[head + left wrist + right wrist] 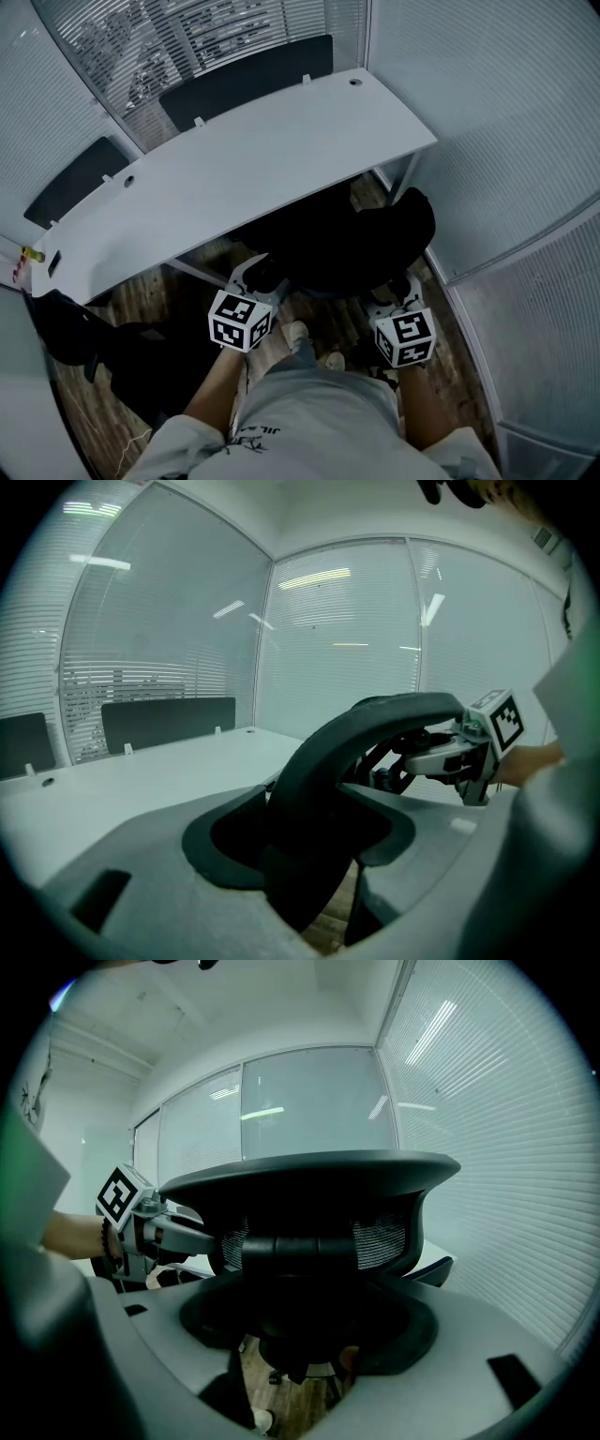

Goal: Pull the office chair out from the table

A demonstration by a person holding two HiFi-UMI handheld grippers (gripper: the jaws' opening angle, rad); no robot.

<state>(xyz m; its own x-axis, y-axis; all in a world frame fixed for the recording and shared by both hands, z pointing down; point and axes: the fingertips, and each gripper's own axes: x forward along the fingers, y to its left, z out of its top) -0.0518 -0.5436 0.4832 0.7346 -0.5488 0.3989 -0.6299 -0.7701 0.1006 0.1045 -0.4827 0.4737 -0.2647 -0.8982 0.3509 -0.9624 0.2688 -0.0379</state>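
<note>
We count one office chair (349, 246) and one bench (234, 178) in the upper frame; left tool (255, 277) and right tool (400, 287) both clamp its backrest.

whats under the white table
Part of a black mesh-backed office chair is tucked beneath the white curved table, over brown wooden floor. The tabletop covers the chair's seat and whatever lies further back.
</note>
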